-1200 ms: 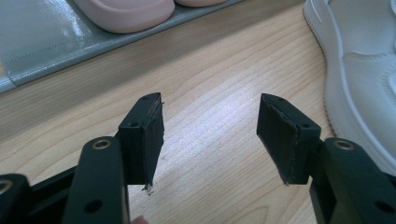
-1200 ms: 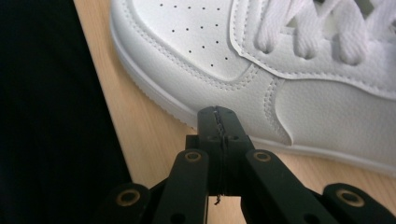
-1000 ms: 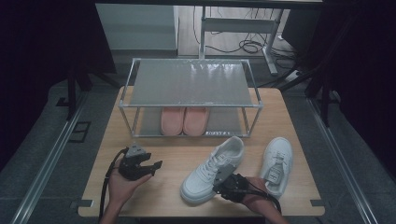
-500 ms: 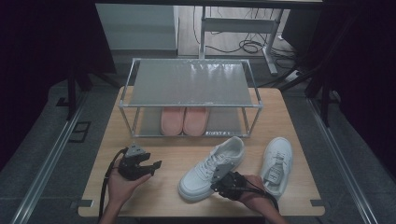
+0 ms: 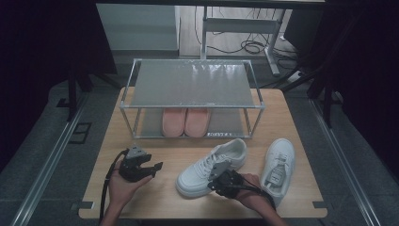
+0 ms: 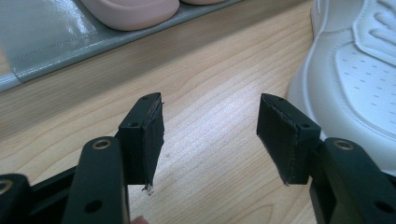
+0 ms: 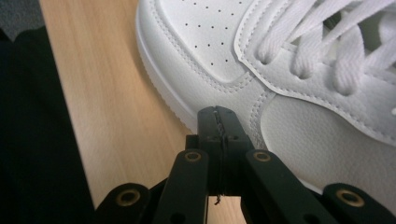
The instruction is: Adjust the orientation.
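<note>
A white lace-up sneaker point(image 5: 211, 165) lies at an angle on the wooden table point(image 5: 164, 200), toe toward the front left. My right gripper point(image 5: 211, 183) is shut, and in the right gripper view its closed tips point(image 7: 217, 116) rest against the sneaker's side point(image 7: 303, 121) just above the sole. Nothing is pinched between the jaws. My left gripper point(image 5: 157, 165) is held in a hand at the front left, open, a short way left of the sneaker. In the left gripper view the gap point(image 6: 210, 140) holds only bare wood, with the sneaker point(image 6: 355, 70) to the right.
A second white sneaker point(image 5: 278, 167) lies at the right of the table. A metal-framed shoe rack point(image 5: 193, 82) stands at the back, with a pair of pink shoes point(image 5: 185, 121) on its lower shelf point(image 6: 46, 42). The table's front edge runs close behind both hands.
My right gripper has edged a little to the left along the sneaker's side. The left gripper has stayed where it was, still open.
</note>
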